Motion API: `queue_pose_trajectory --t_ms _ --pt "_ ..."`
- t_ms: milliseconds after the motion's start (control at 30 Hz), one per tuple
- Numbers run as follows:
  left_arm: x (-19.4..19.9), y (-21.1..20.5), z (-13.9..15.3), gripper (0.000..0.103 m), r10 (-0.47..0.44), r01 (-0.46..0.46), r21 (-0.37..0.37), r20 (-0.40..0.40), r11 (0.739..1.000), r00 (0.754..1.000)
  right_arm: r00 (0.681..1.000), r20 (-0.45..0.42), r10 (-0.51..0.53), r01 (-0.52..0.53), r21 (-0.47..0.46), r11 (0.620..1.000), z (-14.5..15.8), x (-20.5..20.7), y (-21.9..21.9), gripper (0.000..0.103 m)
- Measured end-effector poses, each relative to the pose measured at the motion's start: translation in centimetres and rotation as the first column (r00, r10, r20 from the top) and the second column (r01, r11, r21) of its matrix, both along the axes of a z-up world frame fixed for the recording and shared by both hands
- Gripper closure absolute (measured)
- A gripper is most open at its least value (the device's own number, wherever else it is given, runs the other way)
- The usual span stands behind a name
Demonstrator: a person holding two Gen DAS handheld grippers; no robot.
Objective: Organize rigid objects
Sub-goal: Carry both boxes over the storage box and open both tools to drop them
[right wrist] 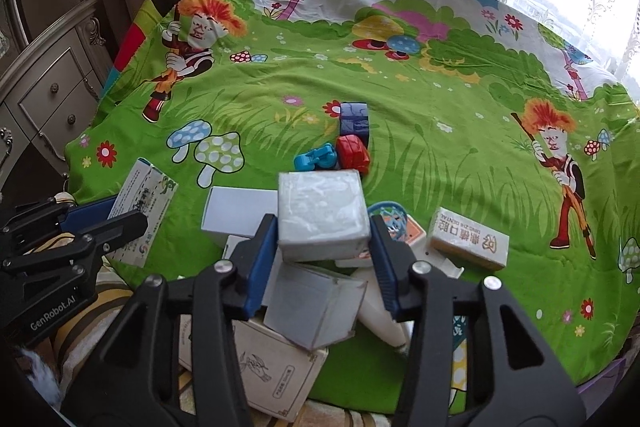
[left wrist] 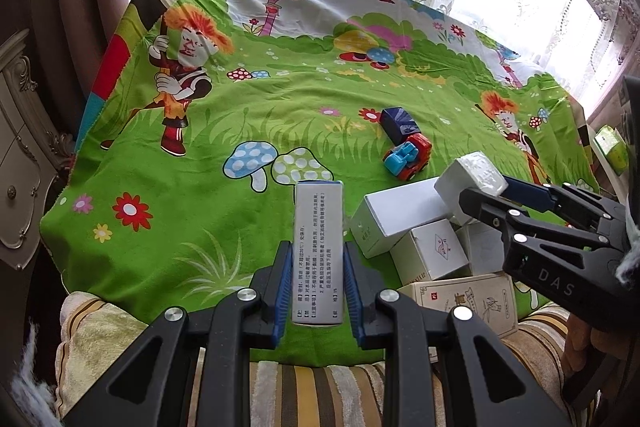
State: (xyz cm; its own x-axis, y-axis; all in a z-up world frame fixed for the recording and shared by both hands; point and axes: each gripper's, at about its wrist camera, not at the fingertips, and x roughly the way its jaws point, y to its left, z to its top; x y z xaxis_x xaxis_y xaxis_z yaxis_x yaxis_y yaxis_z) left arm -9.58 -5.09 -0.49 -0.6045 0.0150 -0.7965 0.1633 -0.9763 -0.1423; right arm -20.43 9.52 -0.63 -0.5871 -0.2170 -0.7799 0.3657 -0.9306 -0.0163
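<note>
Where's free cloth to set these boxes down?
Free: the green cloth left of the toy truck, around the mushroom print, and the far half toward the window. Also right of the truck in the right view. Crowded: the box pile at the near edge.

Toy truck (left wrist: 406,147) behind boxes (left wrist: 404,217) on cloth (left wrist: 200,155)

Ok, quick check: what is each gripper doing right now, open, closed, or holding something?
Left gripper: closed on a tall printed box.
Right gripper: jaws around a white wrapped block, apparently gripping it.
</note>
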Motion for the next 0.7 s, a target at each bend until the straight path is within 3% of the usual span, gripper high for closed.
queue_pose_trajectory --t_ms 433,700 --pt "1.6 2.6 2.6 0.077 -0.031 0.031 0.001 -0.069 1.0 0.997 0.992 -0.084 -0.096 0.09 -0.078 0.993 2.8 4.1 4.0 0.053" --pt "2.5 7.1 4.0 0.077 -0.121 0.122 -0.001 -0.085 0.993 0.989 0.981 -0.104 -0.164 0.153 -0.105 0.983 3.8 7.3 7.5 0.053"
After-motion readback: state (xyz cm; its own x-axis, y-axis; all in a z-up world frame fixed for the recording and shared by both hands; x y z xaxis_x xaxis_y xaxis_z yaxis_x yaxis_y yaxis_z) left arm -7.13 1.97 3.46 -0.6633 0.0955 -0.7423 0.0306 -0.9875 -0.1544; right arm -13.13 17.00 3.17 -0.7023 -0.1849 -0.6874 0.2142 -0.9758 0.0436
